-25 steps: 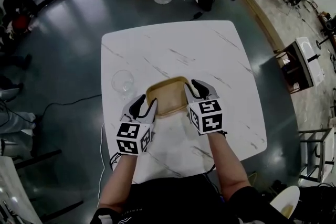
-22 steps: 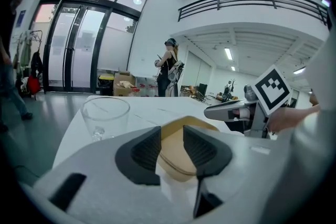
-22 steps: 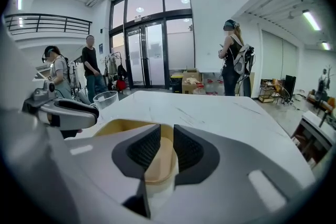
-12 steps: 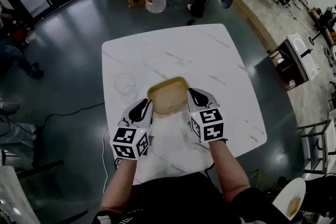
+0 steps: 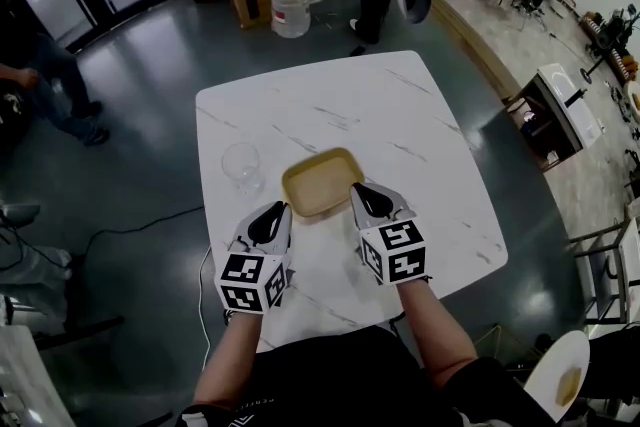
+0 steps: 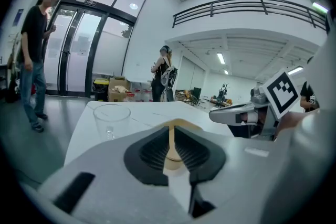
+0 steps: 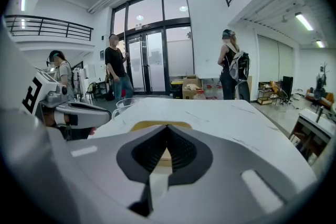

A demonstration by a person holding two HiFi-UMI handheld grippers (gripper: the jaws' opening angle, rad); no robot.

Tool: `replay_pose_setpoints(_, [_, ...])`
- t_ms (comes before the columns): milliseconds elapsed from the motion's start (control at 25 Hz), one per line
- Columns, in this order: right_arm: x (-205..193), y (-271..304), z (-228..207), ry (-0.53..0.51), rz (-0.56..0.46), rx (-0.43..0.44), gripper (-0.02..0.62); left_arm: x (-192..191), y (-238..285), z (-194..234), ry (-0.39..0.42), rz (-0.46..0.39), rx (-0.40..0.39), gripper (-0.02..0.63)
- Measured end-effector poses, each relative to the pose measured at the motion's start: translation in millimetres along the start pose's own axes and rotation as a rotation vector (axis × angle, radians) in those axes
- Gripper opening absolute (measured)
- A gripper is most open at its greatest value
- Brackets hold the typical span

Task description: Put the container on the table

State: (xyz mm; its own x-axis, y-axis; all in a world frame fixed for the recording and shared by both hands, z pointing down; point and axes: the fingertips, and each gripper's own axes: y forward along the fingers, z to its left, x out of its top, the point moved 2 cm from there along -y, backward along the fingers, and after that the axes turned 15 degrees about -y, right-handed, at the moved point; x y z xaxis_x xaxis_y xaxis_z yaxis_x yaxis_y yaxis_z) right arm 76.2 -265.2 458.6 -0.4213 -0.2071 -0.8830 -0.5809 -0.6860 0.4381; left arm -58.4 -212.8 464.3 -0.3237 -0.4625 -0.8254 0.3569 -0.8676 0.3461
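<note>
The container (image 5: 322,181) is a shallow tan tray lying flat on the white marble table (image 5: 400,115). My left gripper (image 5: 277,213) sits just off its near left corner. Its jaws are closing to a thin slit with nothing between them, and the tray (image 6: 171,153) shows beyond the slit. My right gripper (image 5: 360,193) is at the near right corner, shut and empty. In the right gripper view the tray's rim (image 7: 153,125) lies past the shut jaws of the right gripper (image 7: 167,140). Neither gripper holds the tray.
A clear drinking glass (image 5: 243,165) stands left of the tray, close to the left gripper's side, and shows as the glass (image 6: 111,119) in the left gripper view. People stand beyond the table's far edge. Boxes and water jugs (image 5: 290,0) sit on the floor there.
Both grippers have drawn back toward me from the tray's sides, and their wide jaws have closed on nothing. The tray stays where it lay.
</note>
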Motion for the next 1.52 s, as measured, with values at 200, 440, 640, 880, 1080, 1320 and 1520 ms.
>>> replay_pose_setpoints(200, [-2,-14,11,0.029,-0.01,0.019,-0.001,-4,-12,-7,0.003,-0.002,-0.01,0.015])
replay_pose_setpoints(440, [-5,-23,25,0.037,-0.015,0.046,0.0,-10,-21,-15,0.022,-0.005,-0.02,0.015])
replay_pose_setpoints(640, [-3,-30,25,0.038,-0.027,0.045,0.0,-12,-25,-17,0.018,-0.013,-0.016,0.014])
replay_pose_setpoints(880, [-8,-32,32,0.035,-0.016,0.056,0.0,-15,-25,-21,0.019,-0.005,-0.028,0.012])
replay_pose_setpoints(1080, [-5,-34,34,0.031,-0.017,0.054,0.0,-14,-26,-20,0.016,-0.004,-0.029,0.012])
replay_pose_setpoints(1320, [-3,-36,34,0.031,-0.023,0.049,0.0,-12,-28,-20,0.015,-0.01,-0.029,0.012])
replay_pose_setpoints(1520, [-1,-39,34,0.022,-0.026,0.046,0.0,-14,-30,-20,0.01,-0.011,-0.033,0.012])
